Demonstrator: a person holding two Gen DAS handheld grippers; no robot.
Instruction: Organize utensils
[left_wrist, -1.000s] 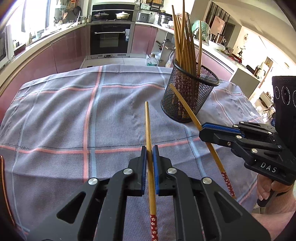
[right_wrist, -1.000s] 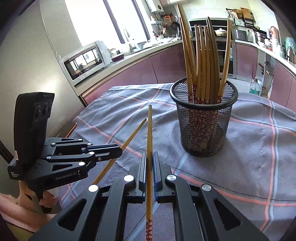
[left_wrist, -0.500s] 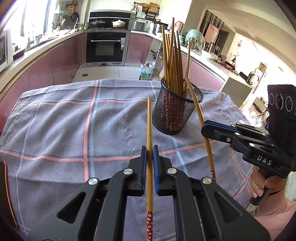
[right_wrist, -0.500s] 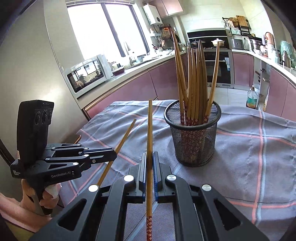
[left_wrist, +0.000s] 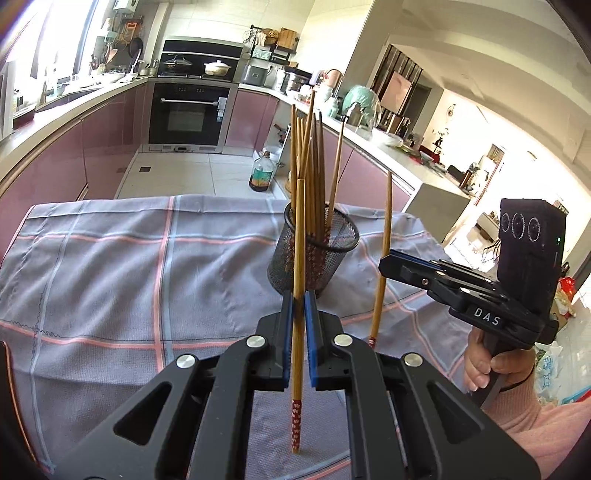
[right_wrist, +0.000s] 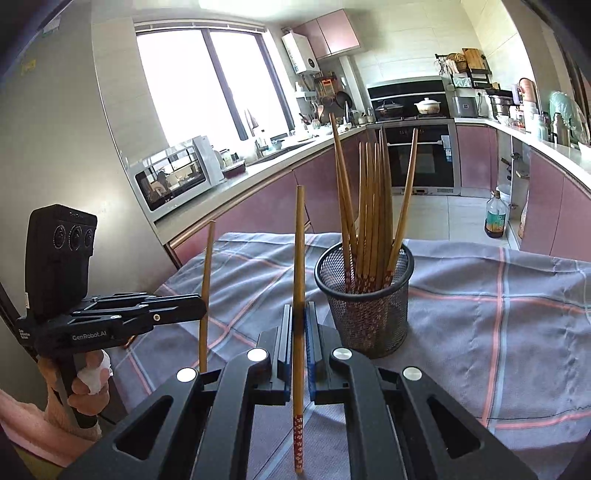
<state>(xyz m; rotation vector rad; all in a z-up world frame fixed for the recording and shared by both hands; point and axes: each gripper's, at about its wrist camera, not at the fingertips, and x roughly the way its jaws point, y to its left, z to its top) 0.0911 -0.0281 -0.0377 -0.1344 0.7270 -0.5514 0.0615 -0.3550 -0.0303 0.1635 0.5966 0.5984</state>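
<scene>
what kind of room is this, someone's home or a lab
Most likely a home kitchen: a built-in oven with pots on the stove above it, a microwave on the long counter, and pink cabinets. The cloth-covered table holds a mesh holder of chopsticks.

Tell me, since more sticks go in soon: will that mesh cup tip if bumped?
Possibly. The mesh cup looks light, being open wire, and the chopsticks inside rise far above its rim, leaning outward. It stands on wrinkled cloth, which probably resists sliding, so a knock may topple it.
</scene>
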